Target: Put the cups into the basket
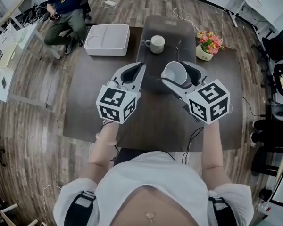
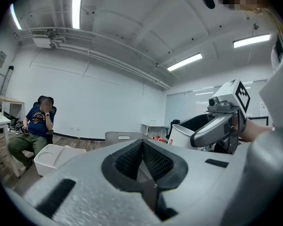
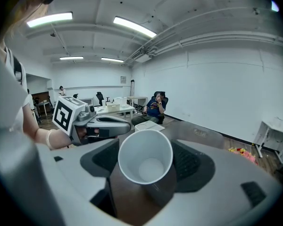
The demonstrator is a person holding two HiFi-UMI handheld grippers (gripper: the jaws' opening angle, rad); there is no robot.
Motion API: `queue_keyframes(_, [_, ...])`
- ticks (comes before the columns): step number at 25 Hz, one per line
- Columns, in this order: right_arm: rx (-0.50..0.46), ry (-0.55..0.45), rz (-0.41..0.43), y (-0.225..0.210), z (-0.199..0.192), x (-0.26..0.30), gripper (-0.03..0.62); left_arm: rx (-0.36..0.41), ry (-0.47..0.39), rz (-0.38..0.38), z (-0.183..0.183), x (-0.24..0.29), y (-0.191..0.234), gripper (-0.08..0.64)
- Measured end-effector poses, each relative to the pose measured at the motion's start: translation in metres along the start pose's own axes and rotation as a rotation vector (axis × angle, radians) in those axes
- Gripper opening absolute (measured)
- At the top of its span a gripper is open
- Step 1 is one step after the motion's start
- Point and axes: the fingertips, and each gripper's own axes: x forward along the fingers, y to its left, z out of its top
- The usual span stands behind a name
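Observation:
My right gripper is shut on a white cup, which it holds off the table, on its side, with the mouth toward the gripper's camera. The same cup shows in the head view at the table's middle right. A second white cup with a handle stands upright at the far middle of the table. The white basket sits at the far left of the table, left of that cup. My left gripper is shut with nothing in it and hangs beside the right one, nearer the basket.
A pot of flowers stands at the table's far right. A grey chair back rises behind the brown table. A seated person is beyond the far left corner. Desks and chairs line the room's edges.

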Motion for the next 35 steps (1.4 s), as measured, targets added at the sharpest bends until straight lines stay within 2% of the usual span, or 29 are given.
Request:
queue_keyframes(17, [-0.023, 0.019, 0.059, -0.037, 0.017, 0.054, 0.356, 0.018, 0.001, 0.036, 0.012, 0.039, 0.044, 0.008])
queue_keyframes(27, [0.021, 0.049, 0.088, -0.064, 0.011, 0.096, 0.356, -0.043, 0.011, 0.107, 0.002, 0.055, 0.095, 0.008])
queue_keyframes(35, [0.04, 0.094, 0.081, -0.089, -0.005, 0.138, 0.356, -0.11, 0.046, 0.138, -0.027, 0.072, 0.127, 0.008])
